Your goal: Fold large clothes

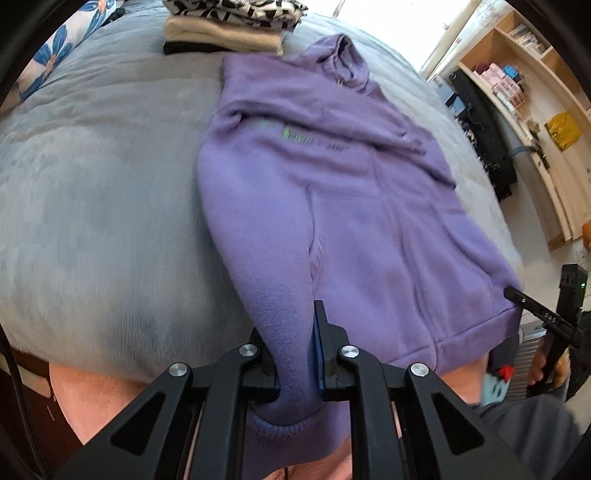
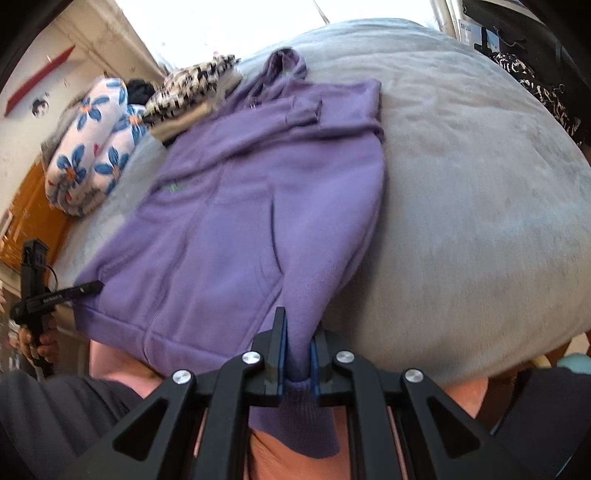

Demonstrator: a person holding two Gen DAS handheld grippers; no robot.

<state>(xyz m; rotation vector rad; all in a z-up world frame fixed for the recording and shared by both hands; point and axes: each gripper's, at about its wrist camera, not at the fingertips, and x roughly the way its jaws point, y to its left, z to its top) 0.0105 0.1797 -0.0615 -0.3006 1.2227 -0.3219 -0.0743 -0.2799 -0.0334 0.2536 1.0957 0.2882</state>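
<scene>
A purple hooded sweatshirt (image 1: pixel 317 177) lies front up on the grey bed cover (image 1: pixel 92 192), hood at the far end, both sleeves folded in over the chest. My left gripper (image 1: pixel 293 332) is shut on the hem at its left bottom corner. My right gripper (image 2: pixel 297 338) is shut on the hem at the sweatshirt's (image 2: pixel 251 192) right bottom corner. Each gripper shows in the other's view at the opposite hem corner: the right gripper (image 1: pixel 517 295) and the left gripper (image 2: pixel 92 286). The hem hangs over the near bed edge.
A stack of folded clothes (image 1: pixel 229 29) sits at the far end of the bed beside the hood. A blue-flowered pillow (image 2: pixel 92 147) lies at the far left. Wooden shelves (image 1: pixel 535 92) stand to the right of the bed. The bed cover (image 2: pixel 480 184) stretches to the right.
</scene>
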